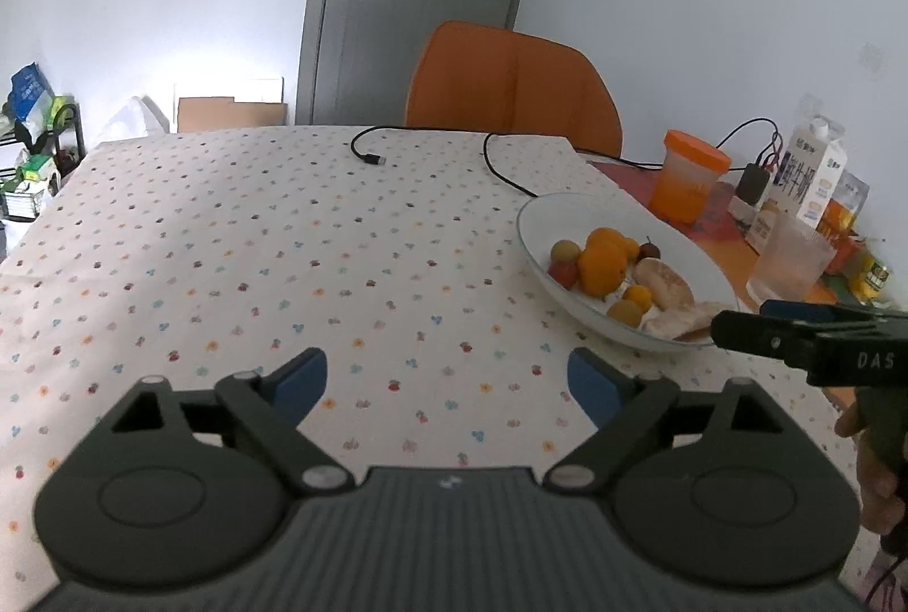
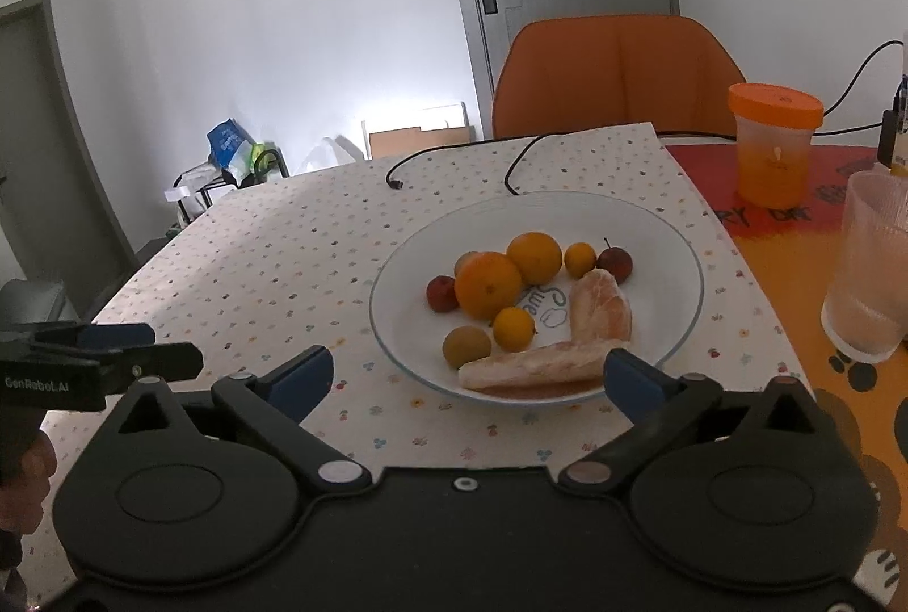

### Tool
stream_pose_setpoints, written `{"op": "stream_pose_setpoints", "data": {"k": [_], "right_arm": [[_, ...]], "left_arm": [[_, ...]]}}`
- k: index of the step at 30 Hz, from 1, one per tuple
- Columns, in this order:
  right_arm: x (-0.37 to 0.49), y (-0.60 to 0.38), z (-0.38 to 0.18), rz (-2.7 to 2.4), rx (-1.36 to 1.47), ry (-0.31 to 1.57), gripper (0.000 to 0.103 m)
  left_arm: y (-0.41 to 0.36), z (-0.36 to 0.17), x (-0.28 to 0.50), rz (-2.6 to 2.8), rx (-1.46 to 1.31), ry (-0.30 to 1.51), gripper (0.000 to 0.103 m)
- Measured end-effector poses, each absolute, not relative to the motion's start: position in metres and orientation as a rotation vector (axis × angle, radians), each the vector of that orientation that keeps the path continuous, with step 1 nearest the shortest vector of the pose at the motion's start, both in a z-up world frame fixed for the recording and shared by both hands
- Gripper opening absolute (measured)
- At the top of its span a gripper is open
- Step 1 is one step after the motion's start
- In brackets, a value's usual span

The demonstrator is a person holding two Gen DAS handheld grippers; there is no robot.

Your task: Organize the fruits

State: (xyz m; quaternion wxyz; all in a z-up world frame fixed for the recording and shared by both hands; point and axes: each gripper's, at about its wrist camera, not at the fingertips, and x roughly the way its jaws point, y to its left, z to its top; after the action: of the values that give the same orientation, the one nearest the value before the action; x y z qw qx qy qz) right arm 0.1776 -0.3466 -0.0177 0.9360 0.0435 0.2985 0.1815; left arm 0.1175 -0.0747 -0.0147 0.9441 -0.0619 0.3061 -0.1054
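Left claw point(image 1: 447, 379) spread wide, nothing between its blue pads point(image 1: 301, 381); held low and level over the bare dotted cloth of the tabletop point(image 1: 238, 237), pointing toward the far edge. Right claw point(image 2: 468, 376) likewise spread wide and empty, tilted slightly down, its right pad point(image 2: 633, 379) just at the near rim of the white bowl point(image 2: 669, 237). Each claw shows side-on at the edge of the other's view, the two well apart.

Bowl contents: two oranges point(image 2: 488, 284) touching at centre, three small yellow-orange fruits, two small red fruits point(image 2: 441, 293), an olive-brown one point(image 2: 466, 346), and two peeled pale citrus segments point(image 2: 601, 308) nearest the right claw.

Beyond the bowl: black cable point(image 2: 454, 155), orange-lidded jar point(image 2: 774, 143), ribbed glass point(image 2: 874, 265), orange chair point(image 2: 616, 72).
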Motion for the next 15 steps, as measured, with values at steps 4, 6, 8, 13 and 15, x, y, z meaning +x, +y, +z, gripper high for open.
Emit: {"op": "stream_pose_setpoints", "data": {"k": [4, 6, 8, 13, 15], "right_arm": [[0.17, -0.343, -0.015, 0.374, 0.083, 0.613, 0.103], [0.165, -0.343, -0.014, 0.368, 0.083, 0.61, 0.103], [0.161, -0.343, -0.013, 0.369, 0.085, 0.612, 0.103], [0.153, -0.344, -0.01, 0.368, 0.095, 0.616, 0.103], [0.148, -0.344, -0.008, 0.368, 0.093, 0.617, 0.103]], "left_arm": [[-0.071, -0.01, 0.108, -0.2, -0.124, 0.607, 0.091], [-0.068, -0.007, 0.103, -0.196, -0.122, 0.601, 0.098], [-0.066, -0.006, 0.097, -0.193, -0.12, 0.587, 0.103], [-0.059, -0.001, 0.086, -0.187, -0.134, 0.577, 0.103], [-0.058, 0.0, 0.081, -0.186, -0.127, 0.576, 0.103]]}}
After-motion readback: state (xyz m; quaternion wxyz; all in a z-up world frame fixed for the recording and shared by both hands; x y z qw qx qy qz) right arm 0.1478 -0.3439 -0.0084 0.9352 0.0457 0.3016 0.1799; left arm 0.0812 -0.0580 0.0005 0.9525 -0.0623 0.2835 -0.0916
